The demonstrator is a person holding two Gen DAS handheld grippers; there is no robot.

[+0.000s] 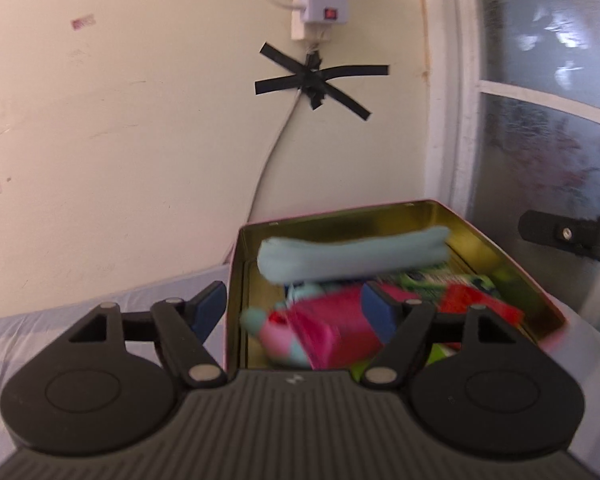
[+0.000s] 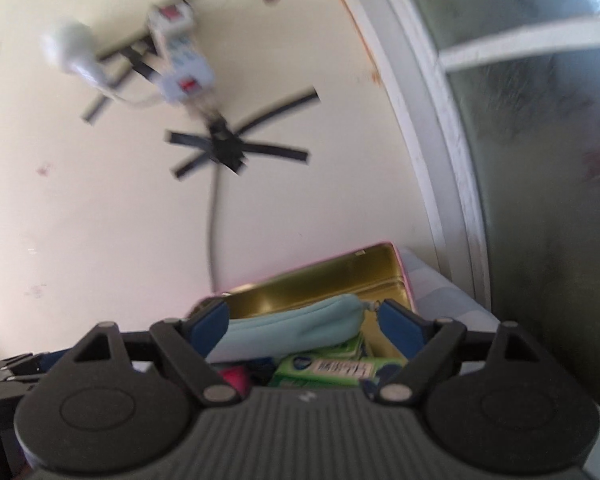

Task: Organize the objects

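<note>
An open tin (image 1: 500, 256) with a gold inside and pink outside holds a light blue pouch (image 1: 352, 258), a pink and teal toy (image 1: 276, 338), a red packet (image 1: 476, 304) and green packets (image 1: 432, 278). My left gripper (image 1: 296, 310) is open at the tin's near left corner. One blue pad is outside the left wall, the other over the contents, and neither presses on anything. My right gripper (image 2: 304, 328) is open, with the pouch (image 2: 300, 330) lying between its pads, above a green packet (image 2: 340, 368). Part of the right gripper (image 1: 572, 236) shows at the tin's far right.
The tin (image 2: 320, 276) stands on a pale blue striped cloth (image 1: 60, 332) against a cream wall. A white power strip (image 1: 316, 4) and its cable (image 1: 272, 152) are fixed there with black tape. A white-framed frosted window (image 1: 540, 140) closes the right side.
</note>
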